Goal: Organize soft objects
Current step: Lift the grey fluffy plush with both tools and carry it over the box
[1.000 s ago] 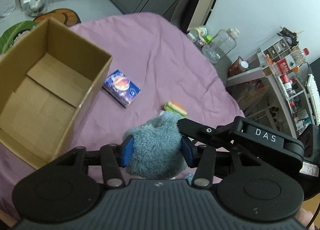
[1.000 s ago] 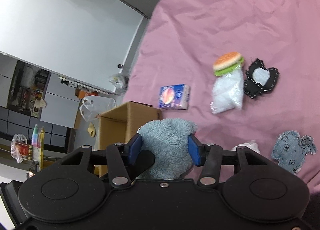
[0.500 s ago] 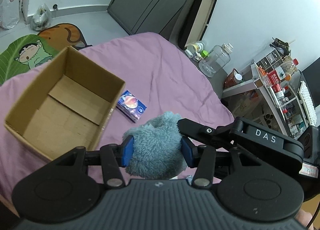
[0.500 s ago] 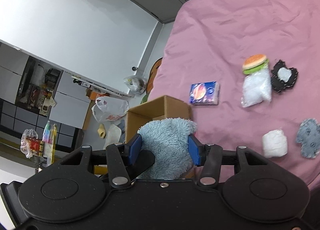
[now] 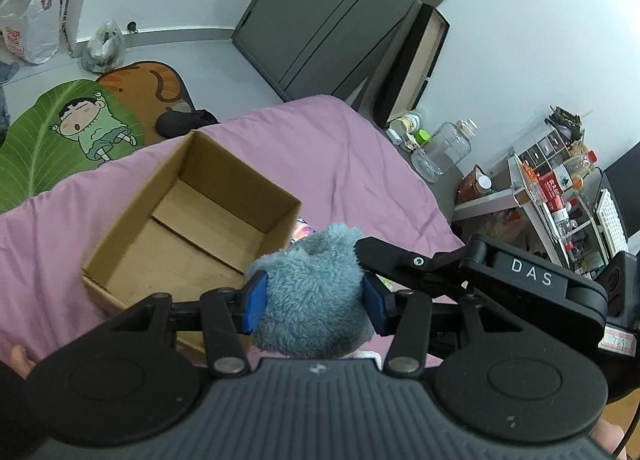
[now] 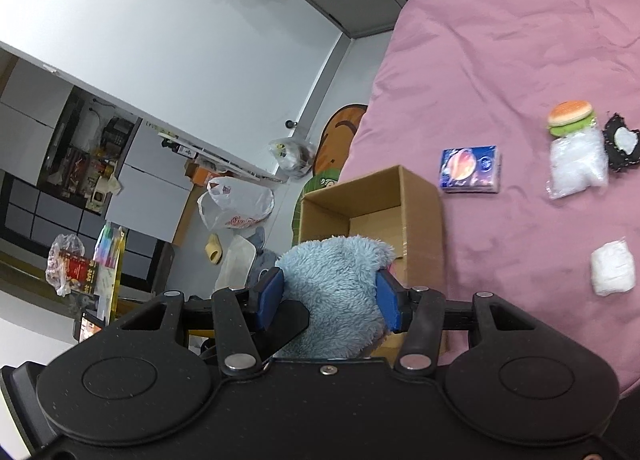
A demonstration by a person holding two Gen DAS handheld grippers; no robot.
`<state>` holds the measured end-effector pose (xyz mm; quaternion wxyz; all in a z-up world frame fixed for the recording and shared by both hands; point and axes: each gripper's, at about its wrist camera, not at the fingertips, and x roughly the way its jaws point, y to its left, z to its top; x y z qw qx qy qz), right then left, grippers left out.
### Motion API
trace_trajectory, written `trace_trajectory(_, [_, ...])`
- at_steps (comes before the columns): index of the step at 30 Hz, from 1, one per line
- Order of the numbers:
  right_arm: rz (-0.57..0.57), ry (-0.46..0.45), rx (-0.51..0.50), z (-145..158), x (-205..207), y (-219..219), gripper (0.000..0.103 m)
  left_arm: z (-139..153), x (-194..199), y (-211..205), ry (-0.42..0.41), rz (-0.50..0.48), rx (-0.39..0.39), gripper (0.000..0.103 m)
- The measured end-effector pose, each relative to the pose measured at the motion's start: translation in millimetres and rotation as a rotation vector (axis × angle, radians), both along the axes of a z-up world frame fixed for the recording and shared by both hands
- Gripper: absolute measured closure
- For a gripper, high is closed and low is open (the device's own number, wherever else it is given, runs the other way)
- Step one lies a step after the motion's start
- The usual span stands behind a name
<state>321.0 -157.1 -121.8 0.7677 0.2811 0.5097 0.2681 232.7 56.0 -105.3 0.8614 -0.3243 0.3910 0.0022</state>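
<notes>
Both grippers squeeze the same fluffy blue plush toy (image 5: 314, 292) from opposite sides. My left gripper (image 5: 315, 302) is shut on it, blue pads pressing its fur. The right gripper (image 6: 331, 295) is shut on the plush toy (image 6: 338, 292) too, and its black body (image 5: 500, 280) crosses the left wrist view. An open, empty cardboard box (image 5: 192, 220) sits on the pink bedspread (image 5: 340, 152) just beyond and left of the toy. In the right wrist view the box (image 6: 372, 208) lies right behind the toy.
On the bedspread (image 6: 500, 40) lie a blue tissue pack (image 6: 470, 170), a burger toy (image 6: 570, 116), a clear plastic bag (image 6: 576, 168), a black-edged patch (image 6: 622, 144) and a white bundle (image 6: 612, 272). Floor mats (image 5: 80, 120), bags and a cluttered shelf (image 5: 560, 188) surround the bed.
Both grippers rose and pulled back with the plush toy held between them. The box now looks smaller and sits closer to the toy in both views; more floor shows.
</notes>
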Motion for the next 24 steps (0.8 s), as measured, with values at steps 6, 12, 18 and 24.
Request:
trace_trajectory(6, [0.011, -0.003, -0.009, 2.1, -5.2, 26.6, 0.053, -1.4, -5.1, 25.7, 0.003, 0.013, -0.011, 0.053])
trace_trajectory(12, [0.018, 0.007, -0.023, -2.5, -6.8, 53.6, 0.053, -10.5, -6.8, 52.5, 0.015, 0.018, -0.027, 0.053])
trace_trajectory(18, [0.017, 0.035, -0.049, -15.5, -3.8, 74.7, 0.053, -27.1, -1.5, 72.7, 0.048, 0.017, -0.048, 0.053])
trace_trajectory(24, [0.017, 0.081, -0.083, -32.9, 3.7, 91.7, 0.053, -49.1, 7.6, 88.5, 0.092, 0.018, -0.060, 0.053])
